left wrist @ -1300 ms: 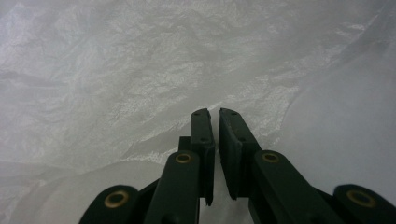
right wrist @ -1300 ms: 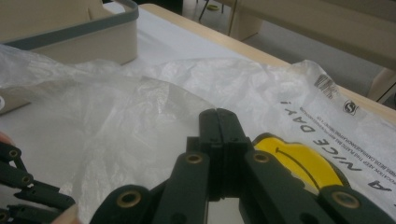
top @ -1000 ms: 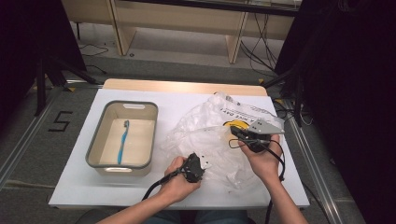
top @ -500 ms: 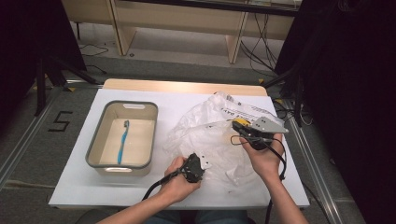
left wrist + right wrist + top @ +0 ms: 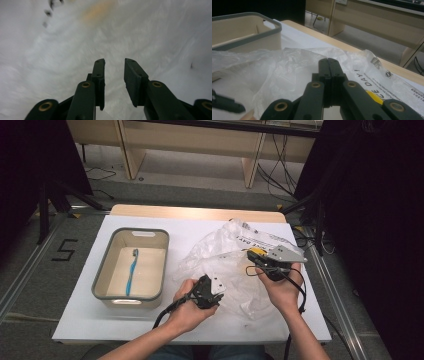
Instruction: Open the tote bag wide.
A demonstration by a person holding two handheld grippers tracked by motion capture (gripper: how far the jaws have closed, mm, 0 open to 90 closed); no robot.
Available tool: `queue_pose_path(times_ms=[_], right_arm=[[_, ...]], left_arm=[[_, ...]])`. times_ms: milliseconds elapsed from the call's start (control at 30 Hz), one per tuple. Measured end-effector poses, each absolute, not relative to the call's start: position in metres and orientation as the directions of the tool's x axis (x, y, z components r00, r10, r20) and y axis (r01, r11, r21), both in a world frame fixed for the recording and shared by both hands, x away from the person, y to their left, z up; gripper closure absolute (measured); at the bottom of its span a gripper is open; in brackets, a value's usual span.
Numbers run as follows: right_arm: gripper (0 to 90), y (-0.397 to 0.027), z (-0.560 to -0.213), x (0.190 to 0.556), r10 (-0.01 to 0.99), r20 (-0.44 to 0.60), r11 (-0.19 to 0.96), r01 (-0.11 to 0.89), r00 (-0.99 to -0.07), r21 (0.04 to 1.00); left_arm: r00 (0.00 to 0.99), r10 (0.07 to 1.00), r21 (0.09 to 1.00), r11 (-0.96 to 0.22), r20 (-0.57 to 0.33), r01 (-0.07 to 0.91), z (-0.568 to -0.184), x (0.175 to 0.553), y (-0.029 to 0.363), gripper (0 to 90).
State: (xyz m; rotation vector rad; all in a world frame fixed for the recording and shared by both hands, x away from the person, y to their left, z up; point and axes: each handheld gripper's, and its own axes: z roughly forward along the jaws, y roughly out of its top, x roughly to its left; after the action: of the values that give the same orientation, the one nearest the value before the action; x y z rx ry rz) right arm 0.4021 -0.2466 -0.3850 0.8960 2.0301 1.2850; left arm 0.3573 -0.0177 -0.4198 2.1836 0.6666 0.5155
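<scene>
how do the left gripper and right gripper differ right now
The left gripper has its jaws apart, having just been opening, with nothing between them; the right gripper is shut on the plastic bag. In the high view the left sits nearer the person, the right farther. Both are over the bag.

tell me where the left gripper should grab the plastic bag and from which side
Probably a raised crease of the plastic bag near its left edge, coming from above and the bin side. The film lies crumpled with folds standing up, so narrow jaws can pinch a ridge, while flat parts offer nothing. The left gripper has just been opening, nothing between its jaws; the right gripper is shut, seemingly on the bag's far side.
</scene>
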Motion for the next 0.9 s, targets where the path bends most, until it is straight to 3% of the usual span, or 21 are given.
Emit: queue_pose_path(times_ms=[133, 300, 433, 533, 633, 900], right_arm=[[90.0, -0.247, -0.386, 0.402, 0.78, -0.109, 0.316, 0.238, -0.616, 0.918], [90.0, -0.247, -0.387, 0.402, 0.777, -0.106, 0.319, 0.243, -0.62, 0.916], [90.0, -0.247, -0.388, 0.402, 0.775, -0.106, 0.319, 0.241, -0.623, 0.917], [90.0, -0.247, -0.387, 0.402, 0.772, -0.106, 0.321, 0.241, -0.627, 0.916], [90.0, -0.247, -0.387, 0.402, 0.769, -0.105, 0.321, 0.24, -0.63, 0.916], [90.0, -0.246, -0.388, 0.401, 0.757, -0.107, 0.335, 0.243, -0.644, 0.911]], left_arm=[[0.746, 0.635, 0.833, -0.511, 0.201, 0.212, -0.391, 0.365, -0.012, 58.1], [0.695, 0.682, 0.841, -0.498, 0.229, 0.211, -0.378, 0.385, -0.011, 36.1], [0.685, 0.674, 0.77, -0.582, 0.276, 0.262, -0.388, 0.416, -0.02, 32.4], [0.715, 0.635, 0.724, -0.635, 0.292, 0.269, -0.399, 0.429, -0.026, 37.5], [0.725, 0.618, 0.71, -0.654, 0.304, 0.259, -0.406, 0.437, -0.029, 49.2], [0.711, 0.629, 0.751, -0.623, 0.314, 0.219, -0.399, 0.441, -0.031, 79.5]])
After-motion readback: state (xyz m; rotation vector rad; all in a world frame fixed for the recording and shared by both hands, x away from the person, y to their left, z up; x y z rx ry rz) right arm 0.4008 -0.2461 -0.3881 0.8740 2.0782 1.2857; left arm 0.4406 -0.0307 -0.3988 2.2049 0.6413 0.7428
